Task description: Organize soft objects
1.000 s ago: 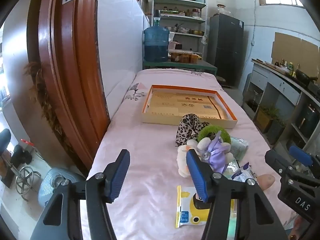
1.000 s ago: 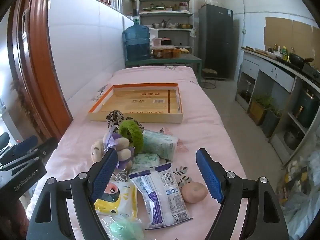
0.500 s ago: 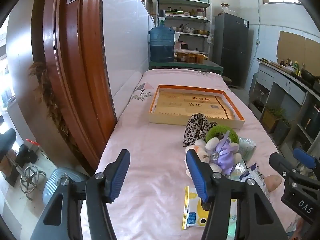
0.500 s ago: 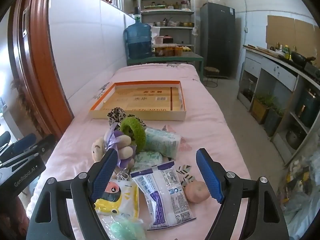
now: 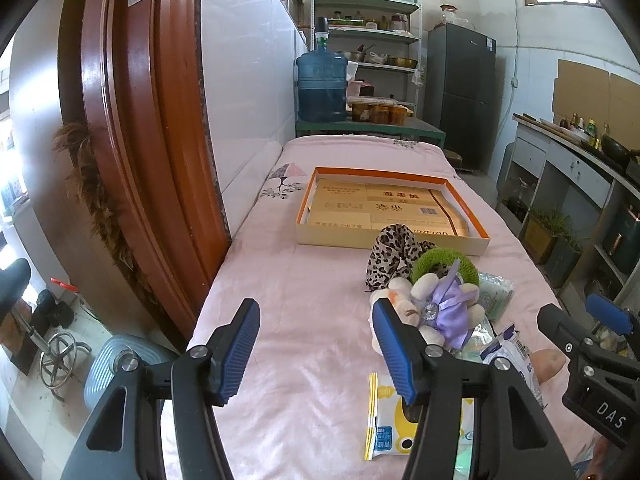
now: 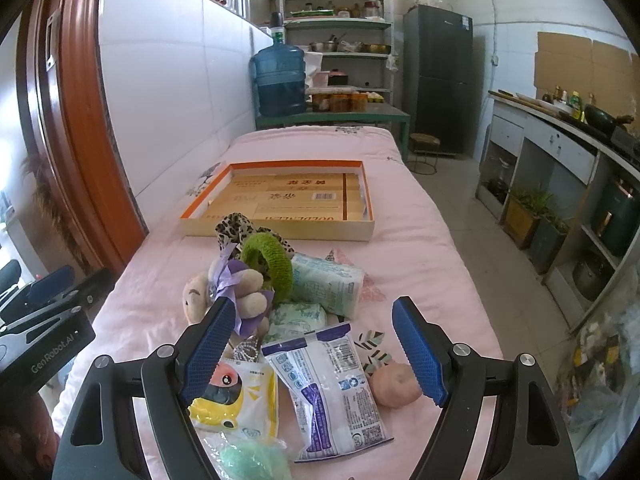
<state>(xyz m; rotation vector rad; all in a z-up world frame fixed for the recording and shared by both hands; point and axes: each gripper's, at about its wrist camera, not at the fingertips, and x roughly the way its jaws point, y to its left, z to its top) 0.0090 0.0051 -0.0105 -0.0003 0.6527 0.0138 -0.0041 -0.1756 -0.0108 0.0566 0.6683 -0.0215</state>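
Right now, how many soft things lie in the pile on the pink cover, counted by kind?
Plush toys: 1
Hair scrunchies: 2, leopard and green
Sealed soft packets: 4
Pink squishy ball: 1
Green mesh puff: 1
Total: 9

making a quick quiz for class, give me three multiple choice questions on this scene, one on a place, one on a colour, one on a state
1. Where does the cardboard tray lie?
A. beyond the pile of soft things
B. on the floor
C. under the plush toy

2. What colour is the fuzzy ring?
A. red
B. green
C. black

3. How is the right tool?
A. shut on a packet
B. open and holding nothing
C. shut on the plush toy

Answers:
1 A, the tray sits farther up the pink bed cover than the pile.
2 B, the ring is plainly green.
3 B, its blue pads stand wide apart above the white packet.
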